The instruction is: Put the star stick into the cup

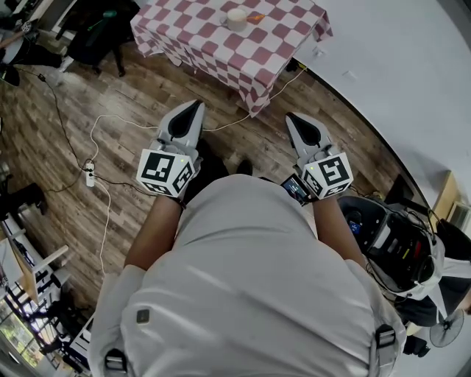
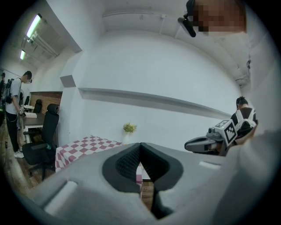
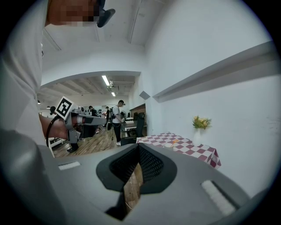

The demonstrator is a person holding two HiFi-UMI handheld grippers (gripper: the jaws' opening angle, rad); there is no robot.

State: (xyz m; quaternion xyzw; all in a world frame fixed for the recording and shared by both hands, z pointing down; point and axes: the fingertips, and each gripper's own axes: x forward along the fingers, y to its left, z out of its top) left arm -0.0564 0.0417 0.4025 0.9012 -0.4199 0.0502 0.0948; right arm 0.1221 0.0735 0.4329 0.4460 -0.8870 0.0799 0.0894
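Both claws are pressed together with nothing between them. The left claw (image 1: 193, 105) and the right claw (image 1: 292, 116) are held about level, side by side over the wood floor (image 1: 88, 110). The table (image 1: 221, 59) with its checked cloth stands well ahead of the 2. On it is the cup (image 1: 237, 18), with a small orange thing just beside it on the right — the star stick (image 1: 255, 16), I judge. Its long axis is too small to read. It lies ahead, slightly toward the right claw's side — so that hand looks the nearer.
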